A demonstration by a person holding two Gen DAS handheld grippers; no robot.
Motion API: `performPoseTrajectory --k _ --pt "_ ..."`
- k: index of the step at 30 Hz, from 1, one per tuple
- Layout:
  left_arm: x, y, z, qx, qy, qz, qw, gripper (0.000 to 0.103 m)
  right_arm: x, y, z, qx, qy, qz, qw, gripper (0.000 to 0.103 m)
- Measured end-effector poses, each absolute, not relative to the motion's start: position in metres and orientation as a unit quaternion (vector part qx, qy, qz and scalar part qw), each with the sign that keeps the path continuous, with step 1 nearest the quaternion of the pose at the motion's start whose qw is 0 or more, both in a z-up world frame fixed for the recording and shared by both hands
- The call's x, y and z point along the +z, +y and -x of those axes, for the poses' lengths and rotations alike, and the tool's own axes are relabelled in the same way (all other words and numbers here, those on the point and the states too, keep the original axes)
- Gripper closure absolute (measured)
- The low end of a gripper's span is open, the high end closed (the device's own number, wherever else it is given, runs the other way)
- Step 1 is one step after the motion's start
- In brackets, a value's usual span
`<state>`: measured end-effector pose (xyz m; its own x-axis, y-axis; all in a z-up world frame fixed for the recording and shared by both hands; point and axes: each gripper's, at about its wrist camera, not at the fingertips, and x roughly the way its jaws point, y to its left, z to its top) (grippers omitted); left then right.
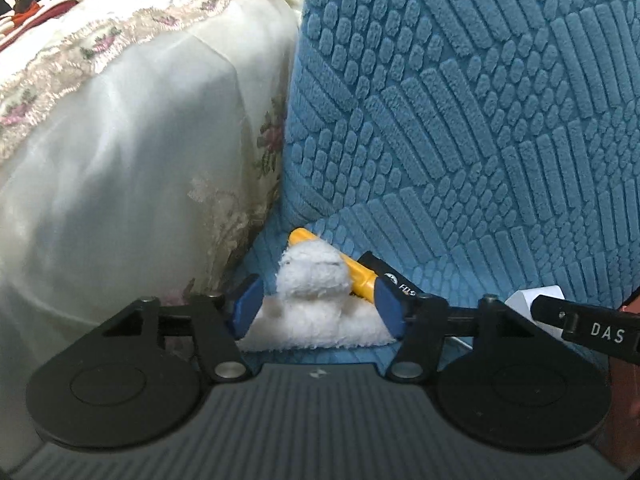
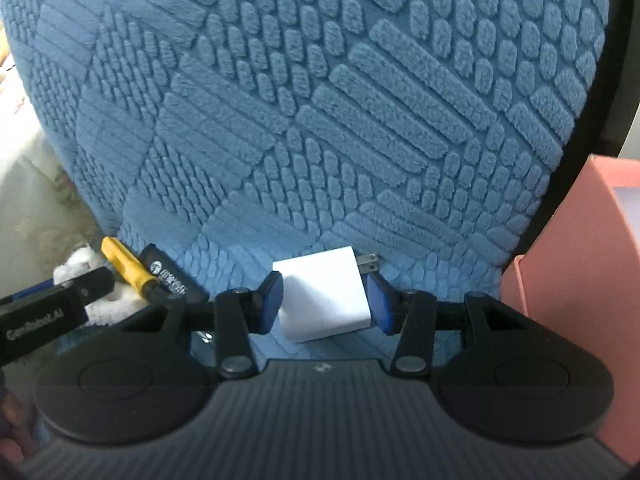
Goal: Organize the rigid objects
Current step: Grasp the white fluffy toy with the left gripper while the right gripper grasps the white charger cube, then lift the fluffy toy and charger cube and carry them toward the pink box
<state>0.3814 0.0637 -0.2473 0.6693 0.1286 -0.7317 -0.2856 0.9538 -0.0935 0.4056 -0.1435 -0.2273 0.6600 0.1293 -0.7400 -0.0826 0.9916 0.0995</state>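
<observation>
On the blue textured seat lie a white fluffy plush, a yellow-handled tool and a black device behind it. My left gripper is open, its blue pads on either side of the plush. In the right wrist view a white plug charger lies between the blue pads of my right gripper, which is open around it; whether the pads touch it is unclear. The yellow tool, the black device and the plush show at left.
The blue textured chair back rises right behind the objects. A cream embroidered bed cover stands at left. A pink box stands at right. The white charger and the right gripper's body show at the left view's right edge.
</observation>
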Motion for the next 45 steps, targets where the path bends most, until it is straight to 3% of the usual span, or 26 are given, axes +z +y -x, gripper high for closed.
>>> performPoseTrajectory --k 5,8,11,29,45 --pt "-0.253 0.064 -0.386 0.107 0.394 0.1 0.907 0.05 -0.229 -0.14 -0.411 0.074 0.402 -0.009 0.913 0.054" --pt "-0.255 0.064 -0.387 0.109 0.394 0.096 0.907 0.055 -0.234 -0.129 -0.415 0.087 0.408 0.011 0.909 0.047" --pt "-0.255 0.066 -0.386 0.109 0.39 0.095 0.91 0.065 -0.241 -0.124 -0.417 0.086 0.419 0.028 0.904 0.046" --pt "-0.234 0.068 -0.344 0.09 0.402 0.143 0.9 0.066 -0.243 -0.112 -0.402 0.071 0.416 0.042 0.906 0.05" --pt "-0.207 0.042 -0.27 0.053 0.422 0.16 0.891 0.066 -0.226 -0.142 -0.31 0.075 0.442 0.025 0.893 0.05"
